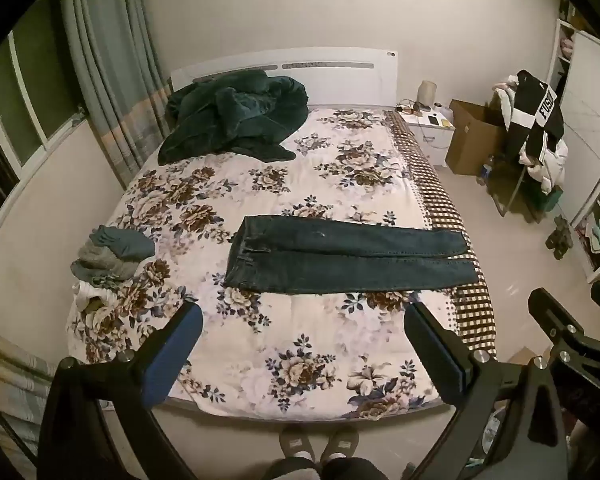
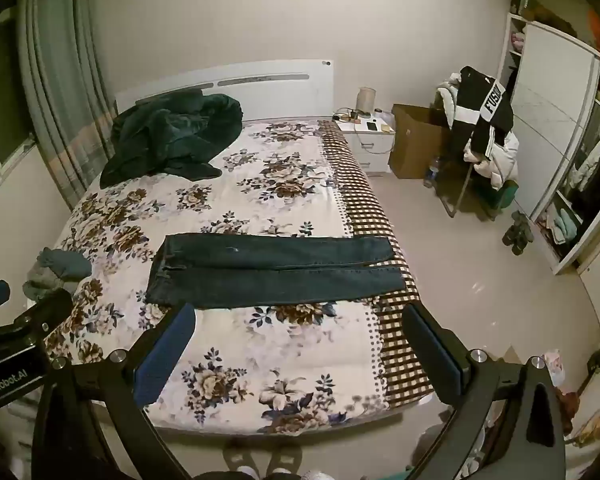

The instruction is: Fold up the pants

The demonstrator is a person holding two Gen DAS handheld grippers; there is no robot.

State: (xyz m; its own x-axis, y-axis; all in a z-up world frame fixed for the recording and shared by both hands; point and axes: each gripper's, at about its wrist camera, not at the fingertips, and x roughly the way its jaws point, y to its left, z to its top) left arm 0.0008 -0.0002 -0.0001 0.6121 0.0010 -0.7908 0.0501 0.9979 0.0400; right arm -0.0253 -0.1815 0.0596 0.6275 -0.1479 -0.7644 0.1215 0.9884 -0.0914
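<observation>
Your left gripper (image 1: 302, 324) hangs above the foot of the bed with its jaws spread wide and nothing between them, and your right gripper (image 2: 300, 328) beside it is just as wide and just as empty; both tilt down toward the mattress. The pants (image 1: 344, 256) lie ahead of both grippers, apart from them, flat on the floral bedspread (image 1: 284, 184). They are dark jeans with one leg beside the other. Their long axis runs across your view: waistband to your left, cuffs to your right, where they reach the checked border (image 1: 440, 200) at the bed's right side. That crosswise lie is what the coming move turns on, as I judge it: your left gripper is the nearer to the waistband, your right gripper the nearer to the cuffs, so each end has its own hand. The stretch of bedspread between the jaws and the near edge of the jeans is bare, and nothing blocks a forward reach. A small pile of folded clothes (image 1: 112, 256) sits to the left of the waistband, near but not touching it; mind it if you fold leftward. A rumpled dark green blanket (image 1: 236, 116) lies well beyond, by the headboard, out of the way.
</observation>
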